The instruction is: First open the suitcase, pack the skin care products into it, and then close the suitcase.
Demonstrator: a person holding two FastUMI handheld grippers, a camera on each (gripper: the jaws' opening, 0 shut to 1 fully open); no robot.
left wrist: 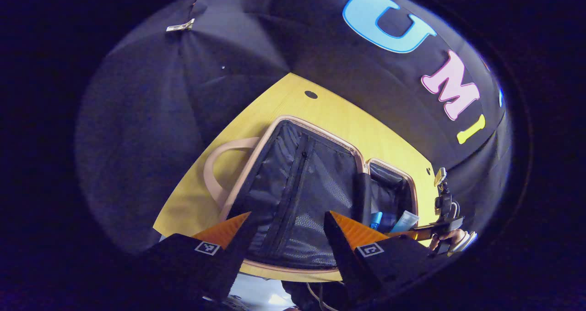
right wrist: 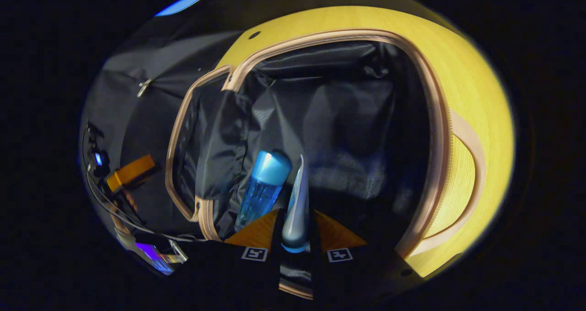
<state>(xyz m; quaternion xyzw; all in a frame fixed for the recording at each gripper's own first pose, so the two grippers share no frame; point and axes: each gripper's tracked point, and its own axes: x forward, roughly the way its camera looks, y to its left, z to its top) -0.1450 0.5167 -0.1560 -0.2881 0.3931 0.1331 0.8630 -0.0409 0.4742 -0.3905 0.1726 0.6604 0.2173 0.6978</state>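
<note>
Right hand-held gripper (right wrist: pixel 295 237) — both fingers pressed on a pale squeeze tube (right wrist: pixel 297 210), cap end down between them, crimped tail pointing up and away along the fingers' own line. So the tube's long axis runs with the hand-held gripper, not across it.

Suitcase (right wrist: pixel 425 118) lies open on the yellow surface (right wrist: pixel 480 100); dark lining below and ahead of the tube. I read the tube as hanging over the case's open half, though I cannot tell whether its tail touches the lining. Blue bottle (right wrist: pixel 262 187) lies in that half just left of the tube, roughly parallel to it, cap end away from me. The gap between the 2 is narrow — the relation I'd watch, since a drop straight down could land the tube against the bottle.

Left hand-held gripper (left wrist: pixel 284 235) — fingers spread, nothing between them, hovering above the near edge of the other half, the mesh zip panel (left wrist: pixel 302 196) under it. From there the bottle (left wrist: pixel 376 219) and tube (left wrist: pixel 405 220) show in the far half, well off to its right.

My judgement: right hand is the nearer by far and owns the release; left waits for the closing step. Packing under way, lid not yet shut.
</note>
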